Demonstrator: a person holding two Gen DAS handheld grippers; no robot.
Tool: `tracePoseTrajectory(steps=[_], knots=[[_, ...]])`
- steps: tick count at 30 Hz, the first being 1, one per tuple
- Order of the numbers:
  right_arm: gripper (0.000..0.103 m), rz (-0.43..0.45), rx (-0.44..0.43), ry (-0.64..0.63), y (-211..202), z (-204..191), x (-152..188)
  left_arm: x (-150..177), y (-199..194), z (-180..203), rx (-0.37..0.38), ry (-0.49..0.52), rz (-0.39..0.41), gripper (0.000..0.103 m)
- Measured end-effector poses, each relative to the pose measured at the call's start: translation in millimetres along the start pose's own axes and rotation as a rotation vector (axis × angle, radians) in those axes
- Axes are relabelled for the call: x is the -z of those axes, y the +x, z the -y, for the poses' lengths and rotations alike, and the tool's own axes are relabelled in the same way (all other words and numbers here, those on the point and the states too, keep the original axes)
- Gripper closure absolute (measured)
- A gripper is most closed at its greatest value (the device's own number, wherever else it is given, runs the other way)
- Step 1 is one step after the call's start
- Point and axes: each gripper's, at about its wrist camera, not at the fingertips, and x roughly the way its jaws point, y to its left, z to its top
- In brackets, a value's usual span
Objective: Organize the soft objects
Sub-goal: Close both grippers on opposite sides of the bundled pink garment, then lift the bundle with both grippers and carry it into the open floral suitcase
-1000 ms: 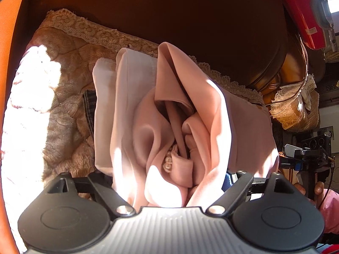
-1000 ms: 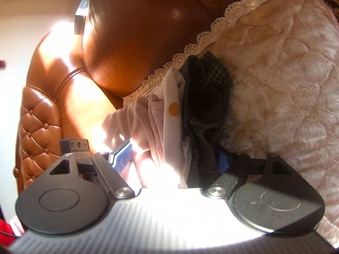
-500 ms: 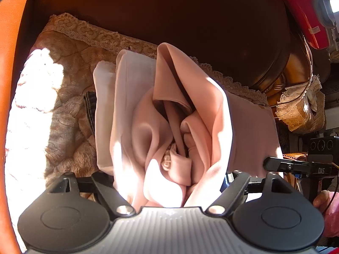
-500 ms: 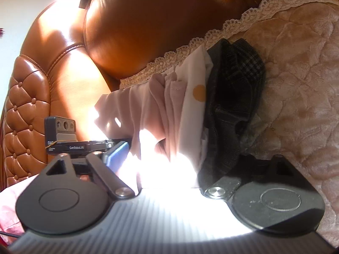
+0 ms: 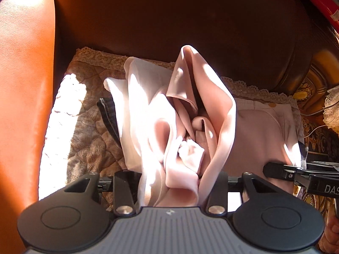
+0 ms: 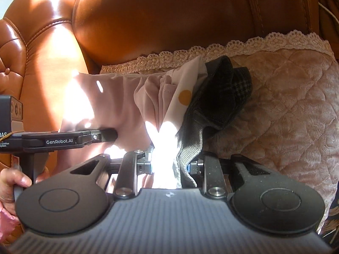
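The pile of soft garments (image 5: 190, 127) lay on a quilted, lace-edged cushion cover (image 6: 286, 110) over the seat of a brown leather sofa (image 6: 169, 21). The left gripper (image 5: 169, 182) was closed on bunched folds of pink cloth (image 5: 220, 114) at the pile's near edge. The right gripper (image 6: 169, 165) was clamped on the other end, pinching a white fabric with an orange dot (image 6: 182, 93) together with a dark plaid garment (image 6: 224, 93). In the right wrist view, a hand (image 6: 10, 188) held the left gripper's handle at the frame's left edge. Sunlight washed out the cloth nearest both sets of fingers.
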Motion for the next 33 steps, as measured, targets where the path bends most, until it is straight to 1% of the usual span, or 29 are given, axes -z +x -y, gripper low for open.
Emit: tracePoseTrajectory(steps=[3, 5, 7, 11, 14, 16, 18, 22, 29, 33], knots=[[0.076, -0.014, 0.015, -0.011, -5.1, -8.5, -2.6, 3.1, -7.1, 11.6, -0.053, -0.038, 0.013, 0.062], [0.076, -0.024, 0.026, -0.022, -8.7, -11.6, -4.7, 4.3, -12.2, 17.0, -0.071, -0.081, 0.012, 0.063], [0.077, -0.032, 0.033, -0.033, -13.2, -14.4, -6.0, 6.1, -17.4, 24.5, -0.087, -0.098, 0.011, 0.065], [0.077, -0.036, 0.058, -0.079, -31.7, -24.2, -8.8, 15.6, -28.9, 35.7, -0.049, -0.153, -0.002, 0.067], [0.078, -0.048, 0.084, -0.117, -49.8, -32.2, -13.5, 27.3, -43.8, 36.8, -0.023, -0.197, -0.007, 0.067], [0.078, -0.068, 0.101, -0.148, -62.3, -37.2, -15.2, 39.7, -54.6, 51.6, -0.015, -0.224, -0.003, 0.067], [0.078, -0.085, 0.118, -0.184, -76.4, -44.6, -16.2, 45.6, -69.1, 57.3, -0.008, -0.252, 0.001, 0.067], [0.078, -0.093, 0.139, -0.244, -111.3, -62.7, -20.3, 42.5, -101.9, 71.7, 0.004, -0.301, 0.011, 0.067], [0.078, -0.1, 0.166, -0.317, -168.4, -100.7, -34.3, 36.7, -171.6, 105.5, -0.004, -0.339, 0.03, 0.067], [0.078, -0.11, 0.172, -0.331, -198.7, -120.7, -49.3, 35.9, -205.3, 121.7, 0.005, -0.364, 0.037, 0.067]])
